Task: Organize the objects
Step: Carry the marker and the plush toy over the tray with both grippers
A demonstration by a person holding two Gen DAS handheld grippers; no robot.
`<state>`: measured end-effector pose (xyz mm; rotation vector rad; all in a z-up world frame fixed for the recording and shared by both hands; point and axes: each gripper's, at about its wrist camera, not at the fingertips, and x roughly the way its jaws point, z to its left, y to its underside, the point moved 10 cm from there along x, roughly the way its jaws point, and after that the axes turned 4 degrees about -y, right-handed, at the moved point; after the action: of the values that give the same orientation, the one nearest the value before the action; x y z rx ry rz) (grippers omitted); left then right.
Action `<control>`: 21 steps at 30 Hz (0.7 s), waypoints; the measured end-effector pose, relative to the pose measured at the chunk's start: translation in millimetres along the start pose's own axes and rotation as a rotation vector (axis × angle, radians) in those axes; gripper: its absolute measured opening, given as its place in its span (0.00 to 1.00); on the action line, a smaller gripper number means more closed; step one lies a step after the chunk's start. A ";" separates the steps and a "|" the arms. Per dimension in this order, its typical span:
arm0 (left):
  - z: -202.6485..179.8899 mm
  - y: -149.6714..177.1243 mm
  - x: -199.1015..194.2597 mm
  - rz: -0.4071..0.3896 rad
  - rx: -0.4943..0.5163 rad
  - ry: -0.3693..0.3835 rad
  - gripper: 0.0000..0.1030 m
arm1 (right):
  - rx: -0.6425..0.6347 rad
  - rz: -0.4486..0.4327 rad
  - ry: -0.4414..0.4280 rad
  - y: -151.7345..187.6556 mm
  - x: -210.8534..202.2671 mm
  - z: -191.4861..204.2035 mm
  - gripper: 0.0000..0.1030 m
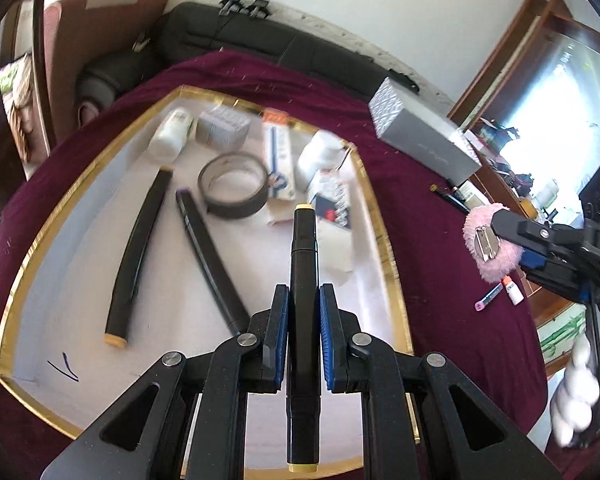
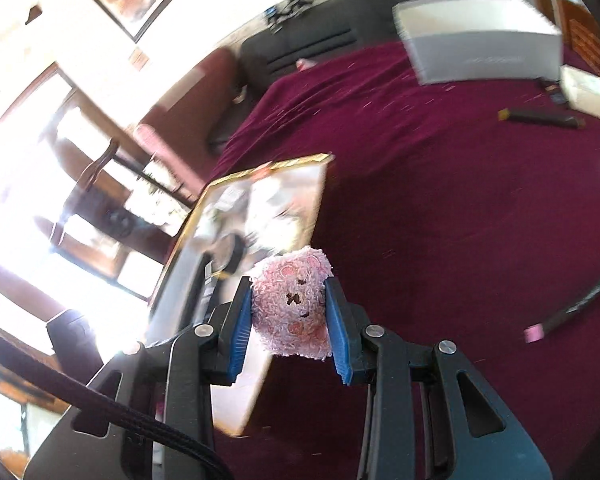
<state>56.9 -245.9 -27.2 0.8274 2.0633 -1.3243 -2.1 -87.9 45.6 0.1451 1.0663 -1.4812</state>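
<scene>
**Hovering over the tray, both grippers loaded**

Spreading widest is the maroon cloth-covered table [image 1: 440, 280], with plenty of bare cloth to the right of the gold-rimmed white tray [image 1: 384, 240]. A long grey rectangular box [image 1: 428, 140] sits near the far edge, beyond the tray's right corner. Inside the tray the far end is crowded, with a grey tape roll [image 1: 234, 184] in the middle; the near left corner lies open.

The left gripper [image 1: 303, 336] is clamped on a black marker with yellow end caps [image 1: 303, 264], long axis running straight along the fingers, tip pointing toward the tray's far side, hanging above its right half. Two more black markers [image 1: 140, 256] lie lengthwise on the tray floor to the left.

The right gripper [image 2: 290, 316] pinches a fluffy pink clip [image 2: 290, 304] over the cloth, just beside the tray's right rim.
</scene>
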 end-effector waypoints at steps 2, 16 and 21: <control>3.7 2.8 7.0 0.018 -0.002 -0.014 0.11 | -0.010 0.023 -0.014 5.5 12.5 10.7 0.32; 44.4 -0.9 15.2 0.035 -0.047 -0.123 0.11 | -0.040 0.154 -0.062 41.1 78.1 47.9 0.32; 40.7 -3.1 17.1 0.028 -0.026 -0.120 0.11 | -0.063 0.181 -0.028 50.5 92.0 48.5 0.32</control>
<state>48.0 -281.0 -52.6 0.7445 1.9649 -1.2968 40.8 -178.3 -12.2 0.1711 1.0479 -1.2819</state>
